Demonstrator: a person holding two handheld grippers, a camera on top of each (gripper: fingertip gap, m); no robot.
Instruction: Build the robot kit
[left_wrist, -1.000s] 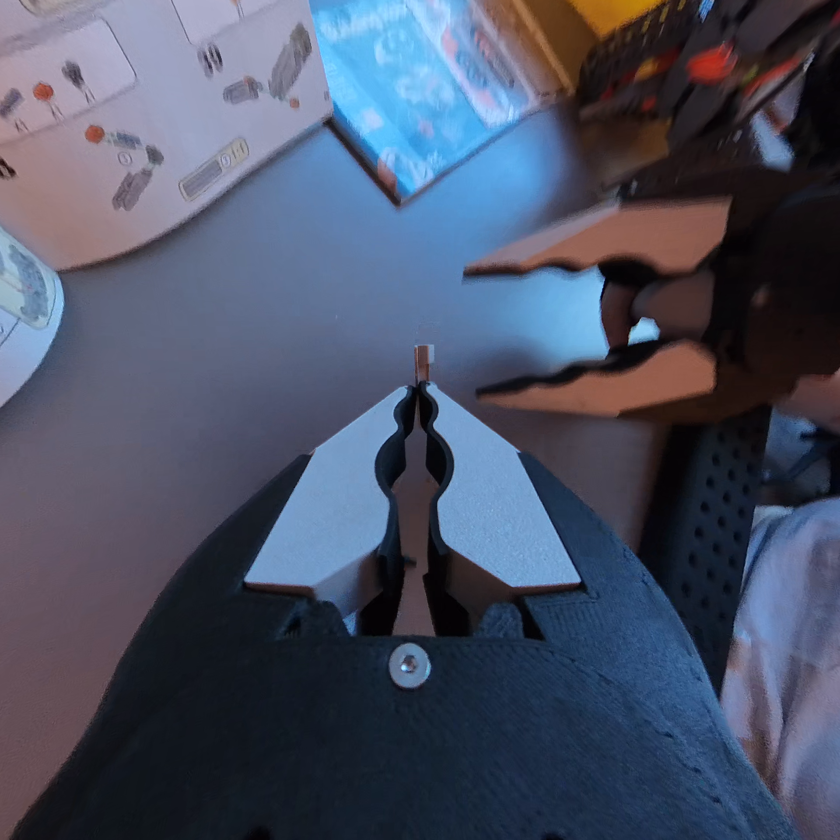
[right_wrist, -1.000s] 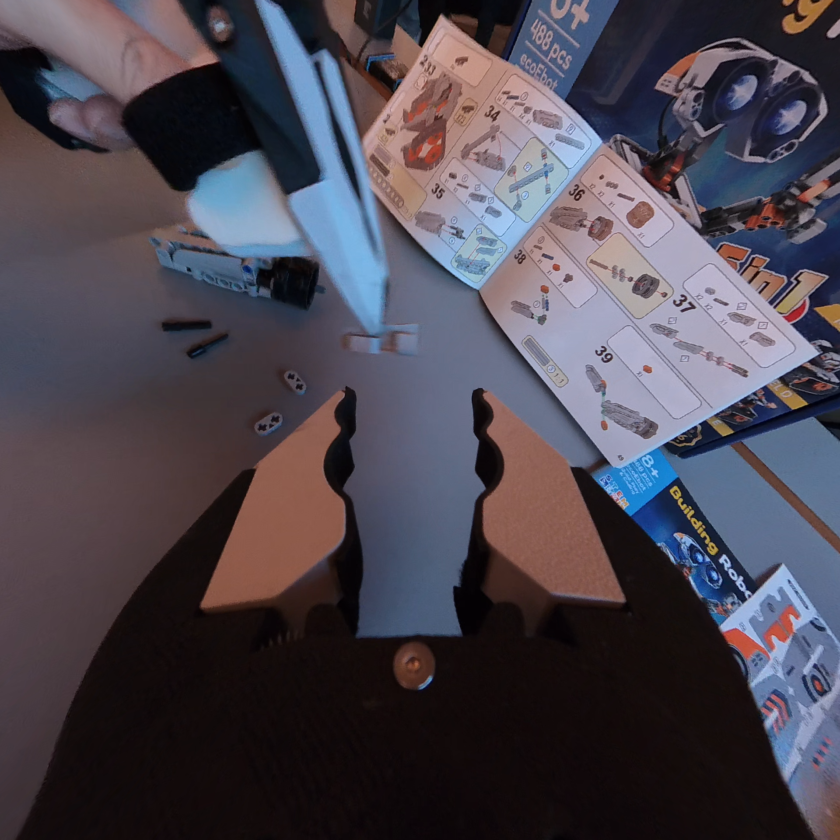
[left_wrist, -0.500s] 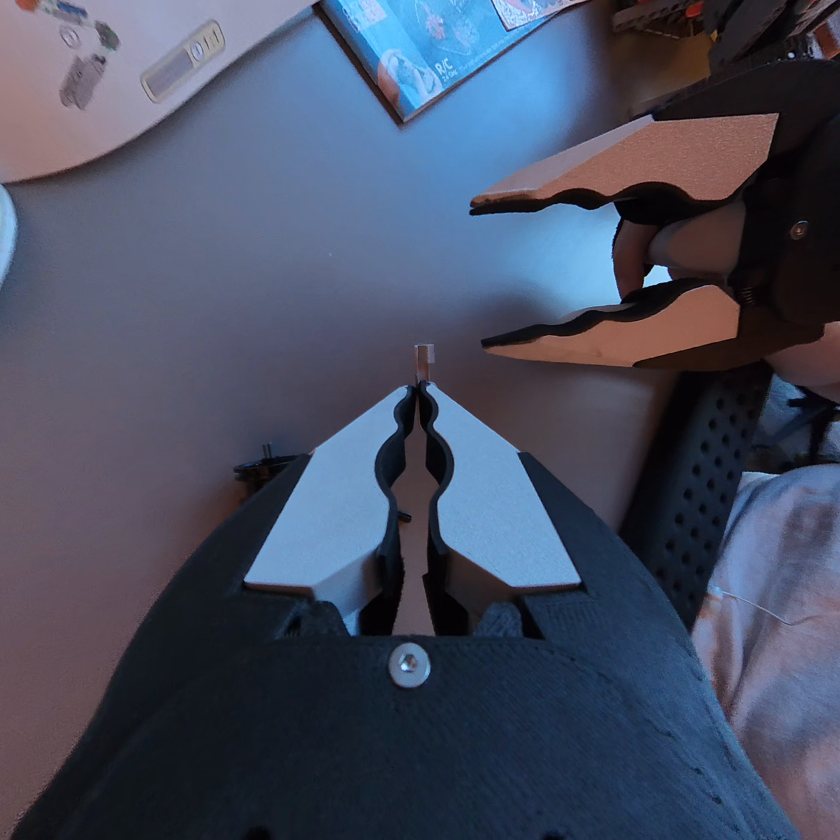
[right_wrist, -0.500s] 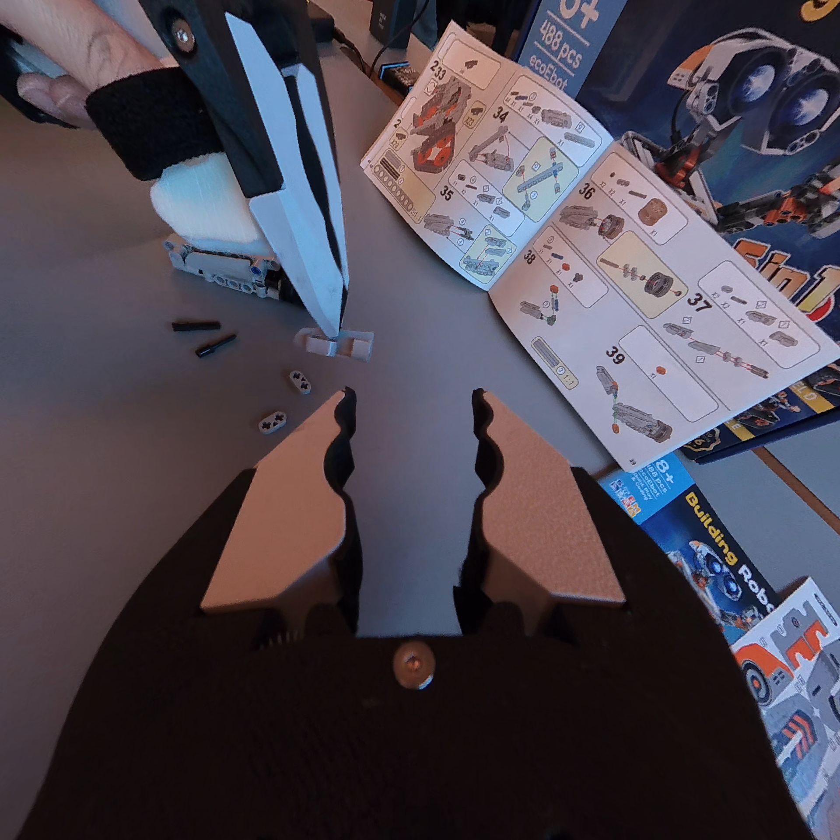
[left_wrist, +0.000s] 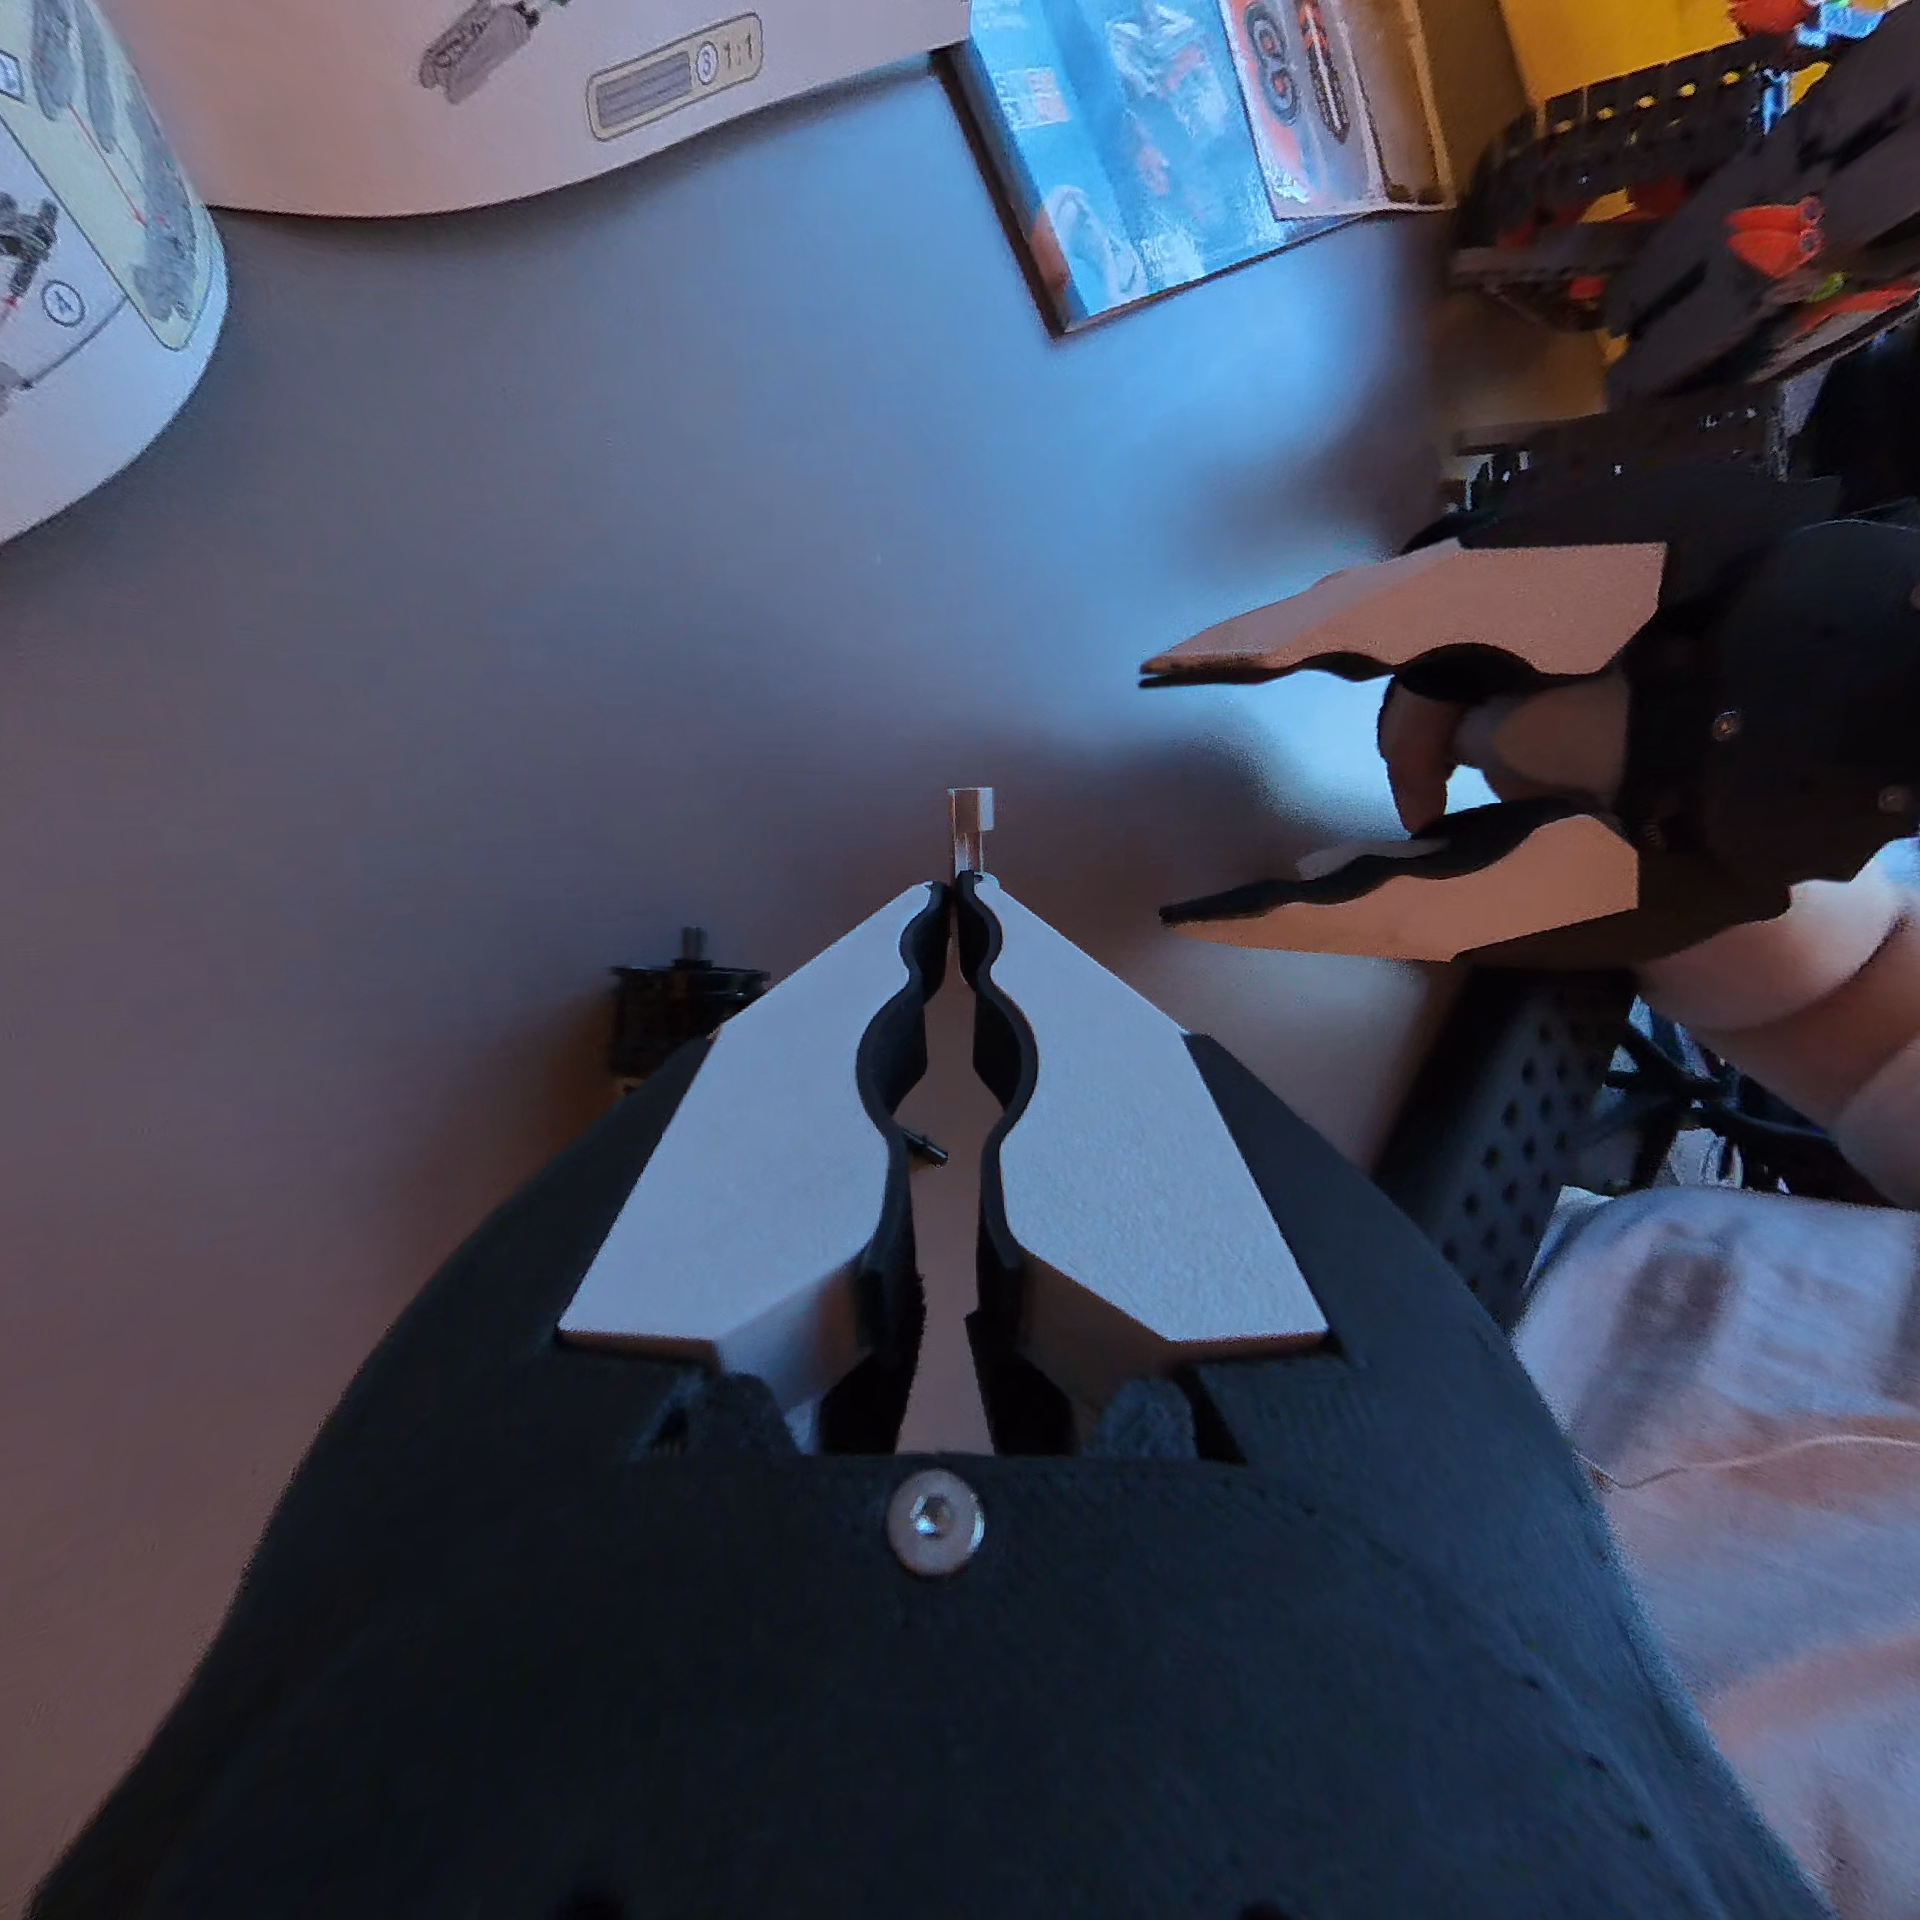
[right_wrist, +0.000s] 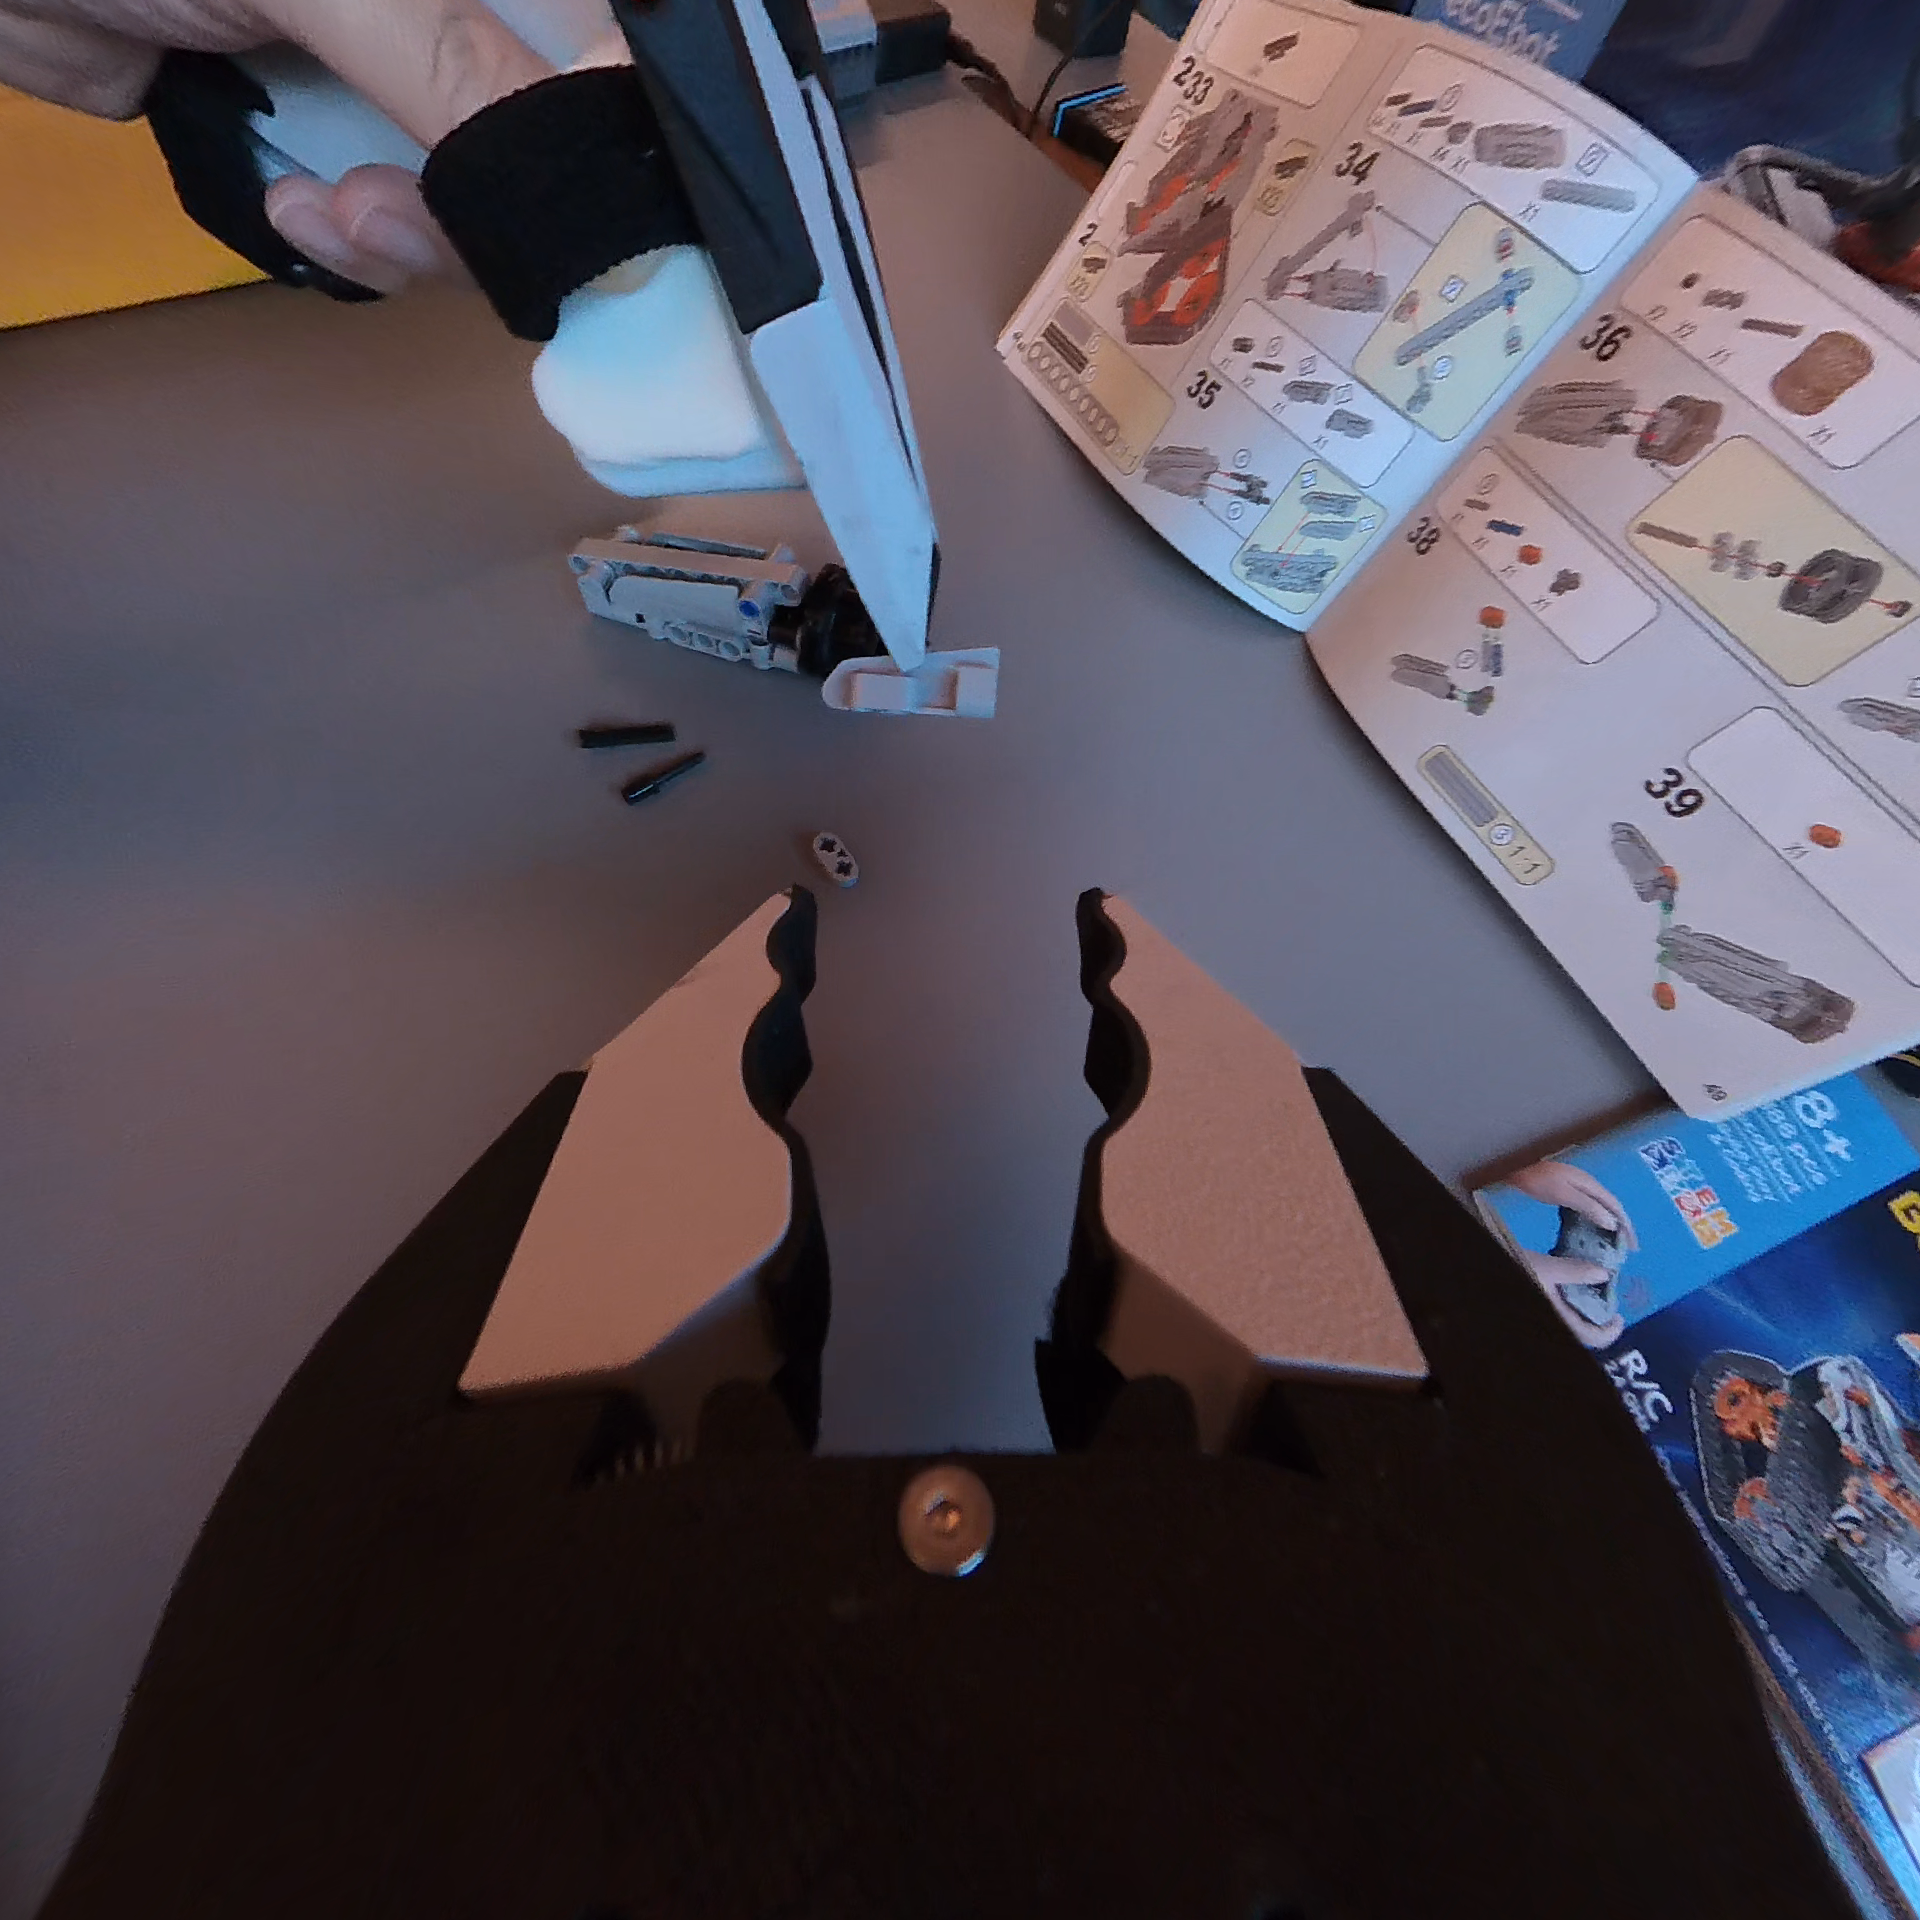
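1. Only the right wrist view shows the grey assembly (right_wrist: 686, 608), just behind the pale grey piece (right_wrist: 914, 686).
2. Left gripper (left_wrist: 954, 891) fingers pinch that piece; right gripper (right_wrist: 940, 904) fingers spread, empty, near it above the desk (right_wrist: 312, 935).

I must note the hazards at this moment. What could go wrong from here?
1. The left tool pinches the light grey piece only with its very tips, so the piece may twist or slip out.
2. The small grey connector lies just ahead of the open right tool; a forward move could knock it away.
3. Two black pins lie loose on the table and may roll if bumped.
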